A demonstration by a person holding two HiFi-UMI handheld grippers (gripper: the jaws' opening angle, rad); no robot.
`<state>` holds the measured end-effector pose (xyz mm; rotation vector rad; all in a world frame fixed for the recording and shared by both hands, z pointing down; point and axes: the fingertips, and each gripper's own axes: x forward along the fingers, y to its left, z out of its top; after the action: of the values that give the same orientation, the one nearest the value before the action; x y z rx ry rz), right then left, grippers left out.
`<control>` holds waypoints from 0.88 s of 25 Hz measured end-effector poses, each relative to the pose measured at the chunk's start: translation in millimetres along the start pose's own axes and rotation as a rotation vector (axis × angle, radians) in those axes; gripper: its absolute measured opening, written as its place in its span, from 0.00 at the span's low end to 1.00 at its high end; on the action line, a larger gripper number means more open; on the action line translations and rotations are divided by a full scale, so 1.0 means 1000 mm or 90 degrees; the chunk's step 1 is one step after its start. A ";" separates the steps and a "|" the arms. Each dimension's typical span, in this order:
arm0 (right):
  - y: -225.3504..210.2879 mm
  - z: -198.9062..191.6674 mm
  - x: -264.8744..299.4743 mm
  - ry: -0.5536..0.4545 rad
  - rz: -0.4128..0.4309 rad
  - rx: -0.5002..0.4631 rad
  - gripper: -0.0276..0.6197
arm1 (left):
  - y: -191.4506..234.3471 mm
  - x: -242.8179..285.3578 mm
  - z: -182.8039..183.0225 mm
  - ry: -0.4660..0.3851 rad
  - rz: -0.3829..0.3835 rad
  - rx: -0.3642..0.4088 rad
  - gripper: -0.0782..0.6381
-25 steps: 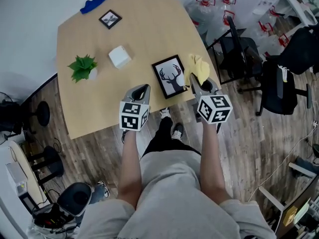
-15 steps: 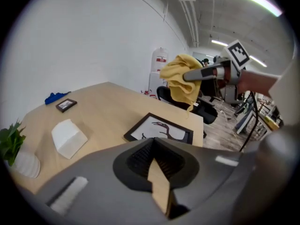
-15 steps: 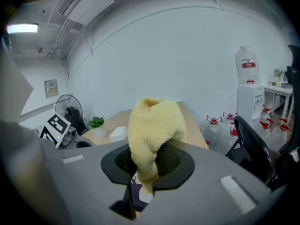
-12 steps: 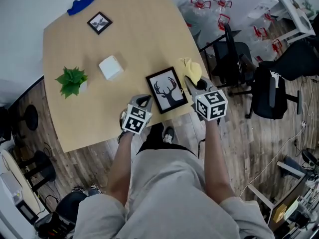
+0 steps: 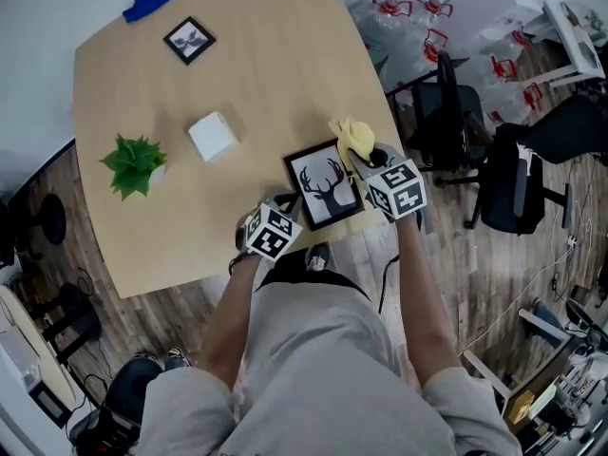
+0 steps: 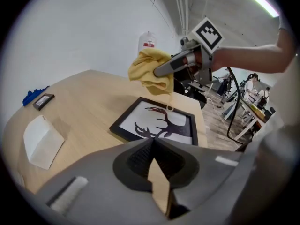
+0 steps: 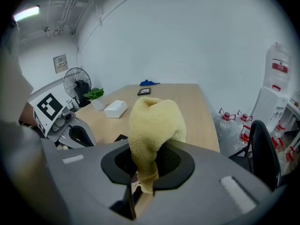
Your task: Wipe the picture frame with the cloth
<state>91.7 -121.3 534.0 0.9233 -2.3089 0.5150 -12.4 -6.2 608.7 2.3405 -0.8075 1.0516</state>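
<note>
You brought the right gripper (image 5: pixel 369 160), clamped on the cloth (image 5: pixel 353 138), over the picture frame (image 5: pixel 325 186), now below its jaws | left gripper (image 5: pixel 277 202) closed on nothing, frame just ahead | wiping looked ready to start.

Light wooden table (image 5: pixel 266 65) with deer picture frame (image 5: pixel 325 184), small frame (image 5: pixel 189 39), white box (image 5: pixel 212 136), potted plant (image 5: pixel 134 162), blue cloth (image 5: pixel 152 0).

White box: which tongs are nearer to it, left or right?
Left. The left tongs are on the person's side of the white box; right tongs are farther, past the picture frame.
</note>
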 end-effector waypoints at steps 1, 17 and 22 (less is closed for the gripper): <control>-0.001 0.000 0.005 0.004 0.003 -0.007 0.12 | -0.001 0.002 -0.001 0.003 -0.007 0.001 0.18; -0.006 -0.008 0.066 0.062 -0.038 -0.203 0.12 | -0.012 0.027 -0.010 0.050 -0.074 0.059 0.18; -0.001 -0.017 0.080 0.096 -0.028 -0.249 0.12 | -0.012 0.027 -0.010 0.046 -0.077 0.046 0.18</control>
<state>52.5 -151.7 598.9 0.7149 -2.1412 0.1009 4.9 0.1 633.5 2.3647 -0.6022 1.1228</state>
